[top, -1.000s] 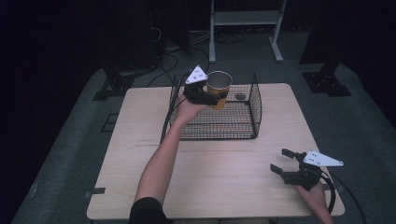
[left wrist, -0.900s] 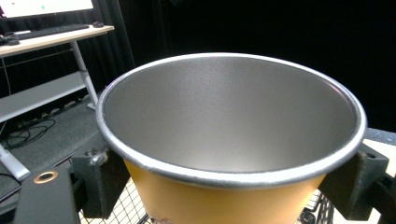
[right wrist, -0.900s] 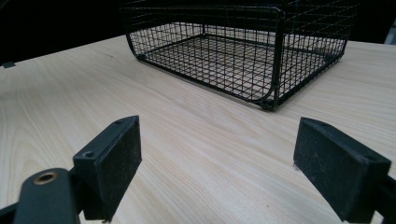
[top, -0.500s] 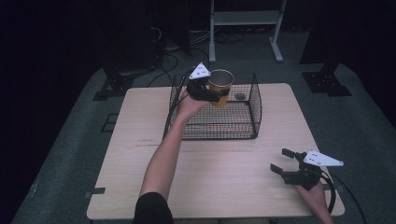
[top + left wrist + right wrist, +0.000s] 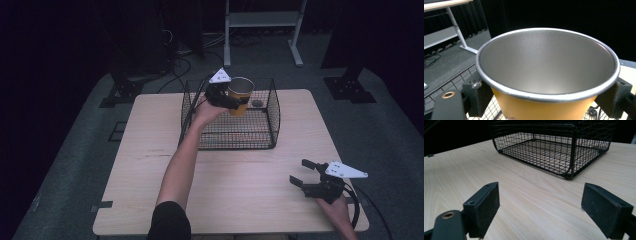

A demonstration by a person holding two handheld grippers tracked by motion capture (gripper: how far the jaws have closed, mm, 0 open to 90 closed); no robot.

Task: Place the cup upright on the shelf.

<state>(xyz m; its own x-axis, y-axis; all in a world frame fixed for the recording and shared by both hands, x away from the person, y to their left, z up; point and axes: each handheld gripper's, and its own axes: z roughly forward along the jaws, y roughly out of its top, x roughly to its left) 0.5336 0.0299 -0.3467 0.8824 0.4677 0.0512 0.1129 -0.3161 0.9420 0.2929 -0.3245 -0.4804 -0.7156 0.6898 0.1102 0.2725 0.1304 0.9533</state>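
The right claw [image 5: 301, 172] rests low over the near right part of the counter [image 5: 150, 165], with its jaws standing wide and nothing between them. Ahead of this claw there is only bare wood, and farther on stands the wire basket [image 5: 554, 150], well apart from it. So this claw has free room on all sides, except that the counter's near edge and right edge are close behind and beside it.

Farther away, the left claw [image 5: 239, 101] is closed on the cup [image 5: 240, 95], a metal cup with an orange outside. In the left gripper view the two pads [image 5: 477, 96] press on the orange wall just under the rim, one on each side, and the cup [image 5: 546, 72] sits upright between them. The cup hangs above the far left part of the basket [image 5: 227, 145], higher than the top wire. A small dark round thing [image 5: 257, 103] lies on the basket floor, just beyond the cup to the right; I cannot tell what it is.

What could go wrong, in my judgement: the cup's wall narrows downward, so the pads may slide up toward the rim and the cup may drop if the grip loosens. Also the basket's top wire is close below the claw; a move sideways without lifting could catch the cup's bottom on it. Above the basket the room is open.
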